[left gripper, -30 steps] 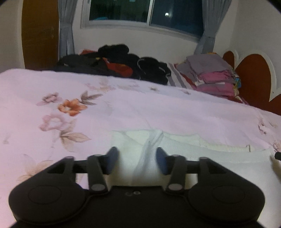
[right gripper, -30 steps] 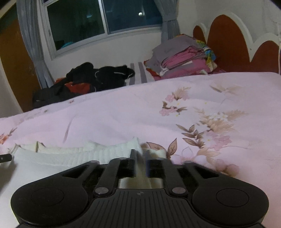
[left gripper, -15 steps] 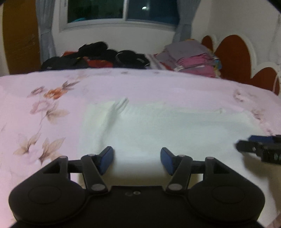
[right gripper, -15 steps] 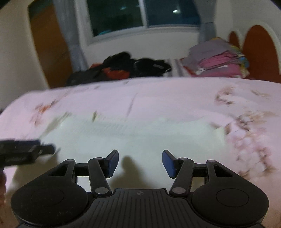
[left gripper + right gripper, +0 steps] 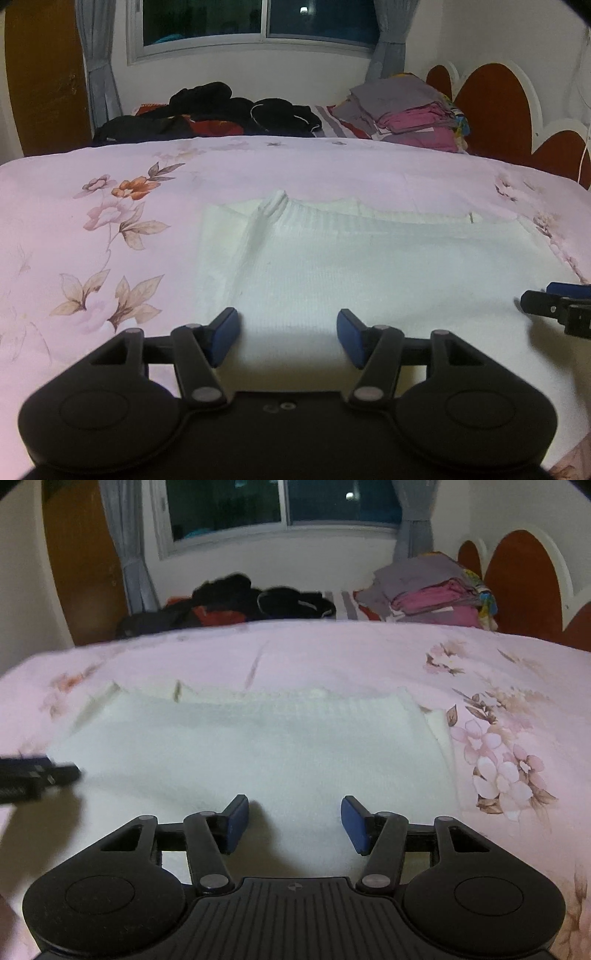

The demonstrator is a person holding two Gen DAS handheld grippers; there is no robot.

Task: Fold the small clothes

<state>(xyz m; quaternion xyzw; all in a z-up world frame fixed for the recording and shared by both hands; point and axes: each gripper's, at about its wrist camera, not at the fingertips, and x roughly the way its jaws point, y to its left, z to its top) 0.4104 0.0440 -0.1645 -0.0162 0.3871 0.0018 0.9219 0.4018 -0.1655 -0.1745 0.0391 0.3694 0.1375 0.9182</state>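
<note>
A white knitted garment (image 5: 369, 266) lies folded flat on the pink floral bedspread (image 5: 110, 229), with a ribbed edge at its far side and a raised crease near its far left corner. It also shows in the right wrist view (image 5: 258, 746). My left gripper (image 5: 288, 336) is open and empty above the garment's near left part. My right gripper (image 5: 293, 821) is open and empty above its near right part. Each gripper's tip shows in the other's view: the right one (image 5: 554, 306) and the left one (image 5: 40, 773).
A heap of dark clothes (image 5: 221, 114) and a stack of folded grey and pink clothes (image 5: 406, 110) lie at the far side of the bed. A brown scalloped headboard (image 5: 495, 110) stands at the right. A window and curtains are behind.
A second ago my right gripper was shut on the garment's edge; it has opened. Both grippers have drawn back toward the near side, and the garment now lies flat.
</note>
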